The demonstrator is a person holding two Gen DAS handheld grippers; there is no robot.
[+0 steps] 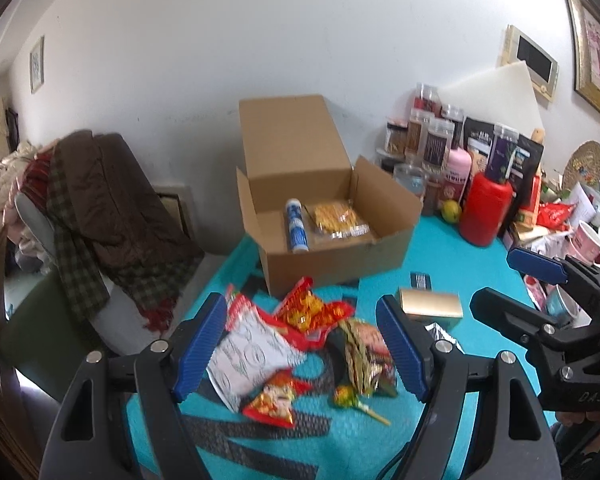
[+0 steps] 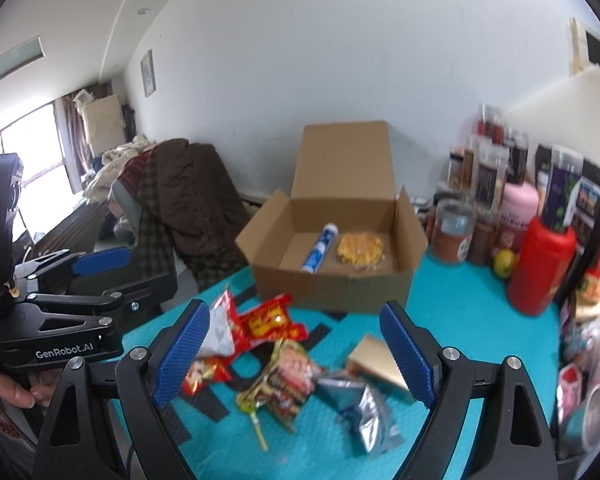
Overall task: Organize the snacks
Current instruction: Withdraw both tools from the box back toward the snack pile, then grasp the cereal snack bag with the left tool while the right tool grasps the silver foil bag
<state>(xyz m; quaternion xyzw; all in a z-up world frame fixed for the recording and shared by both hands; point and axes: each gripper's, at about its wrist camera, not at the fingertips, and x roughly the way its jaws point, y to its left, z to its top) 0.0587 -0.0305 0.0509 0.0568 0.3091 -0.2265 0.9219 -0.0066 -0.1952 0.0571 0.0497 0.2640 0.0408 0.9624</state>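
Observation:
An open cardboard box (image 1: pixel 332 258) (image 2: pixel 332 286) stands on the teal cloth and holds a blue-white tube (image 1: pixel 297 226) (image 2: pixel 319 254) and a yellow snack pack (image 1: pixel 336 220) (image 2: pixel 360 248). In front of it lie loose snacks: a white-red packet (image 1: pixel 252 352), a red-yellow packet (image 1: pixel 312 312) (image 2: pixel 268 322), a green-brown packet (image 1: pixel 366 356) (image 2: pixel 288 376), a small red packet (image 1: pixel 274 402), a lollipop (image 1: pixel 346 394), a gold box (image 1: pixel 430 306) (image 2: pixel 374 360) and a silver packet (image 2: pixel 360 408). My left gripper (image 1: pixel 300 300) (image 2: pixel 150 268) hovers open above the left snacks. My right gripper (image 2: pixel 295 307) (image 1: pixel 494 280) hangs open over the right ones. Neither holds anything.
Jars, bags, a red bottle (image 1: pixel 486 212) (image 2: pixel 540 268) and a lime (image 1: pixel 451 211) crowd the table's back right. Cups and tins (image 1: pixel 588 240) line the right edge. A chair heaped with brown clothes (image 1: pixel 112 200) stands off the table's left side. A white wall is behind.

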